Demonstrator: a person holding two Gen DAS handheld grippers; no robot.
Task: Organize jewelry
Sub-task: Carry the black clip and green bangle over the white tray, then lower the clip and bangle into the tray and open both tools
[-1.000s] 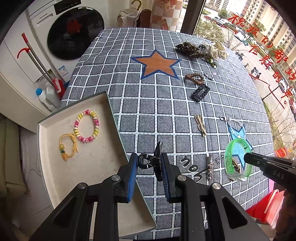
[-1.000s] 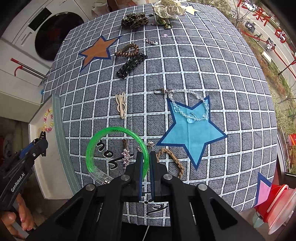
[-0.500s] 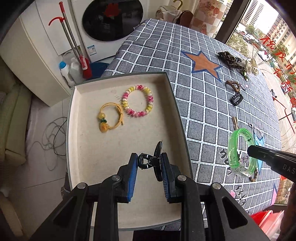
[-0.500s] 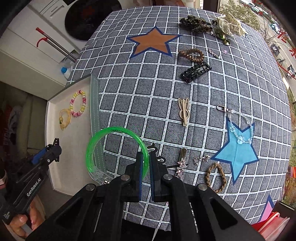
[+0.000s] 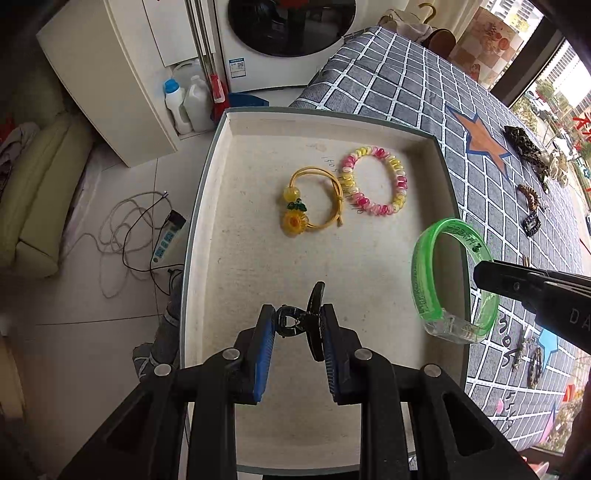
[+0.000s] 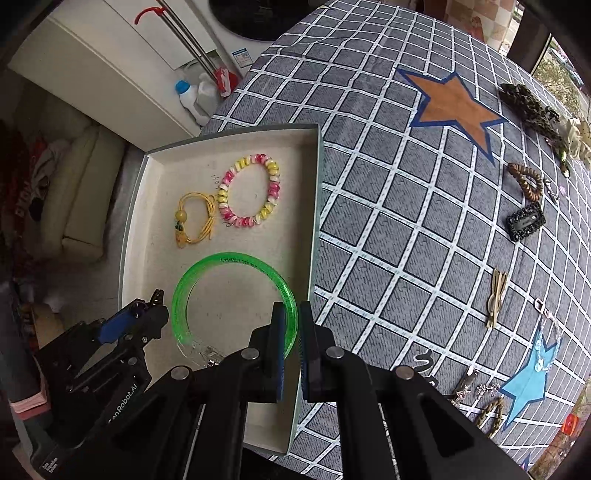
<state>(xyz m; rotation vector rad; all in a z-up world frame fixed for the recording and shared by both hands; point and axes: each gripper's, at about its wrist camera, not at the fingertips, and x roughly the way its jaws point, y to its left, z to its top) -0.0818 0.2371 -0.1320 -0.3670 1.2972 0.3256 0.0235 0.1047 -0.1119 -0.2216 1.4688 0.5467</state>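
Note:
My left gripper (image 5: 297,325) is shut on a small black hair claw clip (image 5: 308,319) and holds it above the near part of the shallow cream tray (image 5: 258,280). My right gripper (image 6: 291,332) is shut on a translucent green bangle (image 6: 229,264) and holds it over the tray's right side; the bangle also shows in the left wrist view (image 5: 424,280). In the tray lie a pink and yellow coil bracelet (image 5: 375,181) and a yellow cord bracelet (image 5: 314,203) with a sunflower charm.
On the grey checked tablecloth (image 6: 388,229) lie a black clip (image 6: 524,221), a brown coil tie (image 6: 526,181), a beige hairpin (image 6: 496,295), a dark scrunchie (image 6: 524,103) and several more pieces. A washing machine (image 5: 288,29), bottles (image 5: 184,103) and cables (image 5: 129,236) are beyond the tray.
Both grippers have moved left from over the tablecloth to over the tray, each still carrying its piece. The green bangle now hangs above the tray's right side.

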